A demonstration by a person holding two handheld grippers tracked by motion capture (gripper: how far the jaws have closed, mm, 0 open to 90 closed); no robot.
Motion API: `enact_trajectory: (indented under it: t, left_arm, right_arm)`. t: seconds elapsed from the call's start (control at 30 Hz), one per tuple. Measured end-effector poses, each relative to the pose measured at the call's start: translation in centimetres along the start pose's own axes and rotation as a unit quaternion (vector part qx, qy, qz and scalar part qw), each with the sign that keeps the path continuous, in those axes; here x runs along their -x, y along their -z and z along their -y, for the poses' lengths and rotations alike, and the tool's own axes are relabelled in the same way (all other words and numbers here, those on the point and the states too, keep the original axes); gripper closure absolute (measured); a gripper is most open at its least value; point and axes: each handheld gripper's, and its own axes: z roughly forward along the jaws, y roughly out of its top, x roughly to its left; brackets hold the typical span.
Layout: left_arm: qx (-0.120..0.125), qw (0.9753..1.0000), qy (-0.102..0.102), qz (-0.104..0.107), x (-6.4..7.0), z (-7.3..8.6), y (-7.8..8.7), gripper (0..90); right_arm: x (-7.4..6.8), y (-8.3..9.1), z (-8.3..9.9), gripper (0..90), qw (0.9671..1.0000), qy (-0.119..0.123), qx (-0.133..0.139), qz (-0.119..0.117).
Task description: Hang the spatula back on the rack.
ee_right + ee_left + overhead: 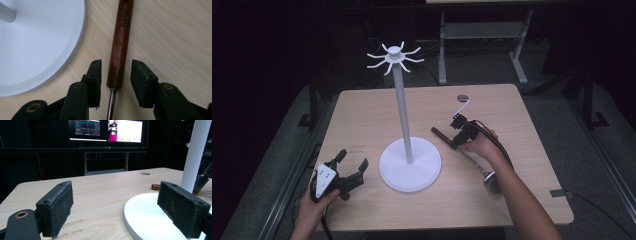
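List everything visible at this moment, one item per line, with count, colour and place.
Ladle: one, brown wooden handle with a metal shaft and bowl, lying flat on the table right of the stand's base.
Stand: one, white, round base near the table's middle, tall pole, curved hooks at the top.
Table: one, light wood.
Round dark spot: one, on the table's far right part; what it is cannot be told.
Monitors: two lit screens, behind the table.
Left gripper: one, black, jaws wide apart, at the table's near left, holding nothing.
Right gripper: one, black, jaws open on either side of the ladle handle, not yet closed on it.
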Motion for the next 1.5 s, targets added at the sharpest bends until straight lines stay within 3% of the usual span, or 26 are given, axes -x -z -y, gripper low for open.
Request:
enact_trajectory:
  t: [0.37, 0.63, 0.77, 0.97, 1.17, 1.5]
  left_arm:
    - [0.000, 1.0000, -0.001, 0.001, 0.0, 0.0, 0.0, 12.7]
    - [0.000, 1.0000, 0.000, 0.001, 0.0, 0.0, 0.0, 12.8]
    - [0.001, 1.0000, 0.000, 0.002, 0.0, 0.0, 0.0, 12.8]
    - [0.001, 1.0000, 0.000, 0.002, 0.0, 0.0, 0.0, 12.7]
    - [0.000, 1.0000, -0.001, 0.002, 0.0, 0.0, 0.0, 12.7]
    - [0.000, 1.0000, -0.001, 0.002, 0.0, 0.0, 0.0, 12.8]
  right_arm:
    - [-0.4, -1.5, -0.6, 65.6, 0.9989, 0.002, -0.042, 0.018]
    - [-0.6, -1.9, -0.9, 69.1, 0.9982, 0.010, -0.050, 0.030]
    - [-0.7, -1.9, -1.0, 70.1, 0.9980, 0.006, -0.052, 0.036]
    - [-0.4, -1.8, -0.9, 71.9, 0.9982, -0.018, -0.050, 0.026]
    - [-0.5, -1.2, -1.0, 72.8, 0.9988, -0.016, -0.037, 0.027]
    - [-0.3, 2.0, -0.6, 73.0, 0.9992, -0.016, 0.030, 0.021]
